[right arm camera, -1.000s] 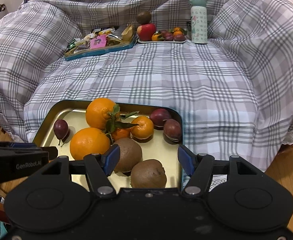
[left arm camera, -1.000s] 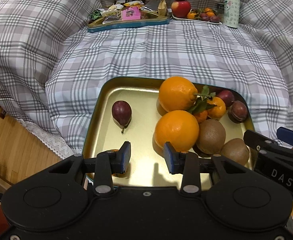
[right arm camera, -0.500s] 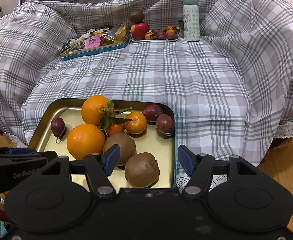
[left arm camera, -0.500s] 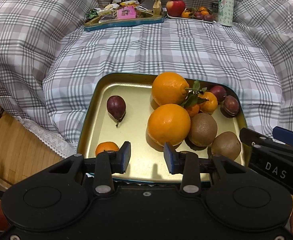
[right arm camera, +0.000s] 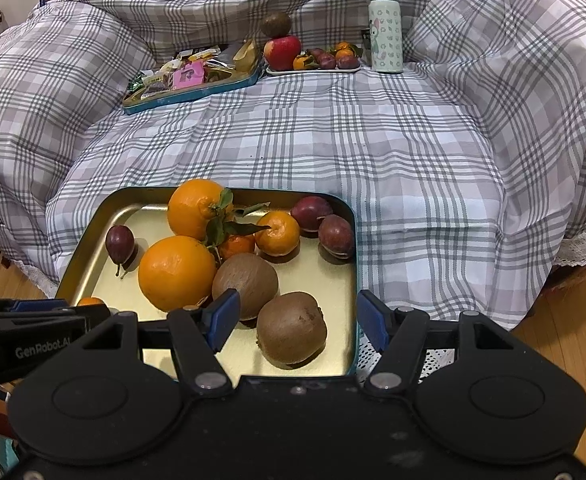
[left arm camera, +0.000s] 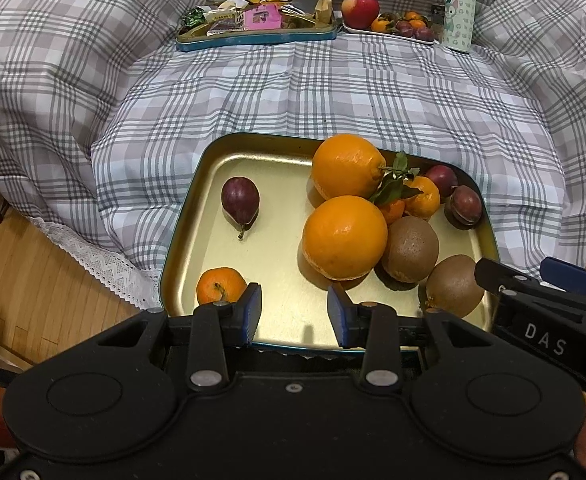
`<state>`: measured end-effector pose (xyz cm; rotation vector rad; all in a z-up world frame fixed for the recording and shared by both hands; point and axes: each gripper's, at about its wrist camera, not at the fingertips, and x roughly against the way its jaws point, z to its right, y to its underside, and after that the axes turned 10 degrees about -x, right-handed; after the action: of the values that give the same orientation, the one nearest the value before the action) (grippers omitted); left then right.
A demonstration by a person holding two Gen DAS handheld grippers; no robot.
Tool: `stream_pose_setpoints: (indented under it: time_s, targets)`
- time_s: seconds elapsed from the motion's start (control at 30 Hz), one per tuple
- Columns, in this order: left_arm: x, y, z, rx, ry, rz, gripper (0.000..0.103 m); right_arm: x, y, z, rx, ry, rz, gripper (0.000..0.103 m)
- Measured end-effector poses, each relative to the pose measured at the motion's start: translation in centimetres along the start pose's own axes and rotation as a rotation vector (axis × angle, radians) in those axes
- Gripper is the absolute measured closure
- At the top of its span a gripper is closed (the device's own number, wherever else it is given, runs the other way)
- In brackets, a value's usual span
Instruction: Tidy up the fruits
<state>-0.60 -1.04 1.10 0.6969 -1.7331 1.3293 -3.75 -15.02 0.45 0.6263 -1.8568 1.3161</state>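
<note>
Left gripper gaping empty beside small mandarin, right gripper wide, kiwi between, untouched

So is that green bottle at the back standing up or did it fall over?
Standing up. The bottle stands straight on the checked blanket, cap on top, beside the white fruit plate.

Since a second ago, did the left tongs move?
Yes, slightly. The left tongs backed away from the gold tray: its near rim, hidden before, now shows, with more of the small mandarin.
</note>
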Motion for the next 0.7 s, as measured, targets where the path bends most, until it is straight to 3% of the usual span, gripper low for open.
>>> stream_pose_setpoints:
  time_s: [0.7]
  targets:
    - [-0.46,0.3,0.07,0.011,0.017,-0.029,0.057,-0.67,0.19,0.01,0.017,-0.009,-0.044,0.035]
